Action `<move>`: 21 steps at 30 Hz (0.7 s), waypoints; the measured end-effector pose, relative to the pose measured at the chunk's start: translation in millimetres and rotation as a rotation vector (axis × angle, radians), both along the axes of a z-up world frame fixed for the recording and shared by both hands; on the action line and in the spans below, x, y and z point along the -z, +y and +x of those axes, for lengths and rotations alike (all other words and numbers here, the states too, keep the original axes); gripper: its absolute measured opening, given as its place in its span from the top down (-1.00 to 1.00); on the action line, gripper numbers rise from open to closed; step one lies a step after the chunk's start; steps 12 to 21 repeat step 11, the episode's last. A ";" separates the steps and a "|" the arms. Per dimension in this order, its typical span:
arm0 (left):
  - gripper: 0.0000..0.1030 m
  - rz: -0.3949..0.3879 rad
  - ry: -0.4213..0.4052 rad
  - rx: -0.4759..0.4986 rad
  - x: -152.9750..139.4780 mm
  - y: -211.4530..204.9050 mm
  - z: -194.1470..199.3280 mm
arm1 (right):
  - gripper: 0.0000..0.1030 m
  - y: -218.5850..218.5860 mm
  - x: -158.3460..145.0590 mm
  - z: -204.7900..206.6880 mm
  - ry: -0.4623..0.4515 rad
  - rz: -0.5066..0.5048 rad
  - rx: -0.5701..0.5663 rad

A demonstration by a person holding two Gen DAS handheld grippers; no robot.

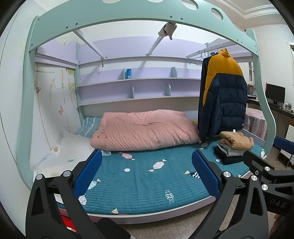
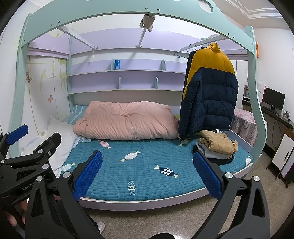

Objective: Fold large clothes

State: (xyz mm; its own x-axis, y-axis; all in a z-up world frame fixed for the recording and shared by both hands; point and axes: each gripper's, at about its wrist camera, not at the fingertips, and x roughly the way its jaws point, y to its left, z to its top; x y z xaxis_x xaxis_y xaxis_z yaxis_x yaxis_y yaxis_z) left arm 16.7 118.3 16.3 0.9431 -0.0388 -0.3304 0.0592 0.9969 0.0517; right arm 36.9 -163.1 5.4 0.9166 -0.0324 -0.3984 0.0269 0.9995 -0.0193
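Note:
A yellow and navy puffer jacket (image 1: 224, 92) hangs from a rail at the right end of the bunk bed; it also shows in the right wrist view (image 2: 209, 88). A stack of folded clothes (image 1: 231, 147) with a tan garment on top lies on the teal bedspread (image 1: 139, 176) below it, also in the right wrist view (image 2: 216, 147). My left gripper (image 1: 147, 169) is open and empty, held in front of the bed. My right gripper (image 2: 148, 171) is open and empty beside it, also short of the bed.
A folded pink quilt (image 1: 145, 128) lies at the back of the bed, a white pillow (image 1: 69, 147) at the left. The mint bed frame (image 1: 128, 16) arches overhead. Shelves line the back wall. A desk with a monitor (image 2: 273, 99) stands at the right.

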 end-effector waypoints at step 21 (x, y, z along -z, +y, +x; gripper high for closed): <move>-0.91 -0.004 0.011 0.000 0.6 2.7 3.4 | -0.86 -2.3 1.2 0.5 0.005 -0.002 0.001</move>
